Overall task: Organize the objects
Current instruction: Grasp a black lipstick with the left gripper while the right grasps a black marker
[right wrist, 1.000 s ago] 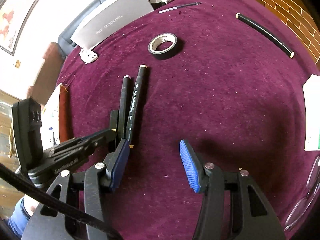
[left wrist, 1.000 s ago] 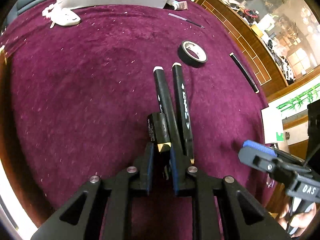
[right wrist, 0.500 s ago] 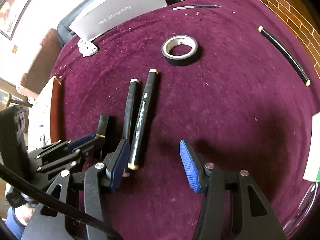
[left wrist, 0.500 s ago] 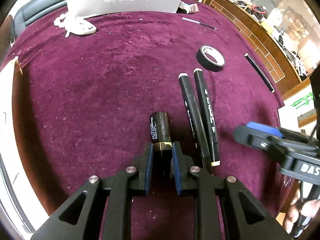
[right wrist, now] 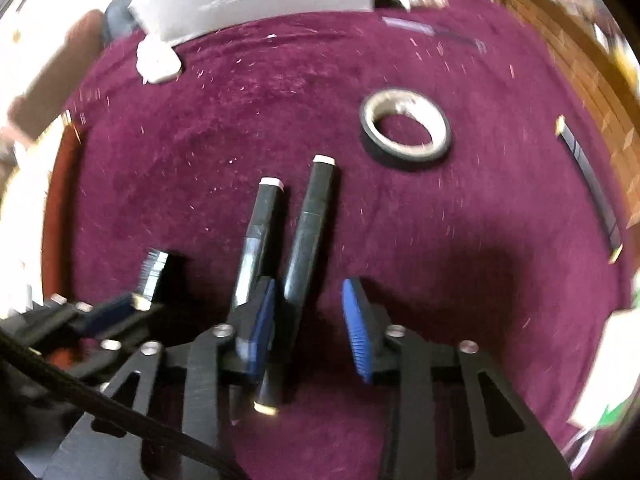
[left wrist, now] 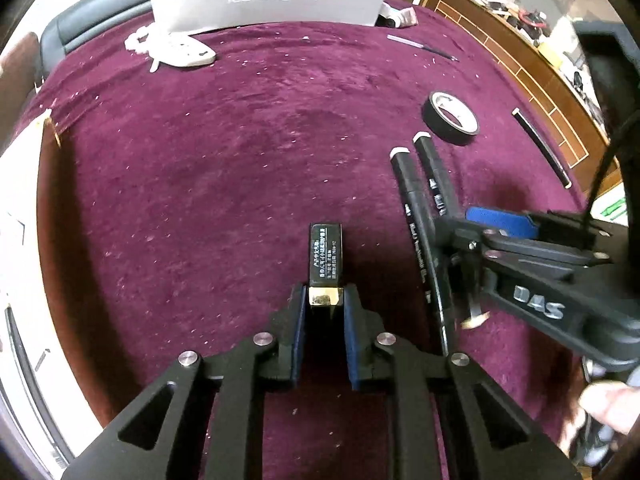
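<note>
since a second ago the right gripper [right wrist: 308, 328] has slid over the two black markers [right wrist: 306, 236], its jaws closing with one marker between them. left gripper [left wrist: 322, 334] jaws pinch the small black box [left wrist: 326, 254], which lies on the maroon counter [left wrist: 200, 160] left of the markers.

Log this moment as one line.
left tongs: shut on black case | right tongs: closing, marker between | tape roll: on cloth

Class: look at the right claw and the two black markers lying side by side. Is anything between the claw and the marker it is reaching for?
Nothing visible. The right claw is closing with one marker already between its pads; the other marker lies just outside.
</note>
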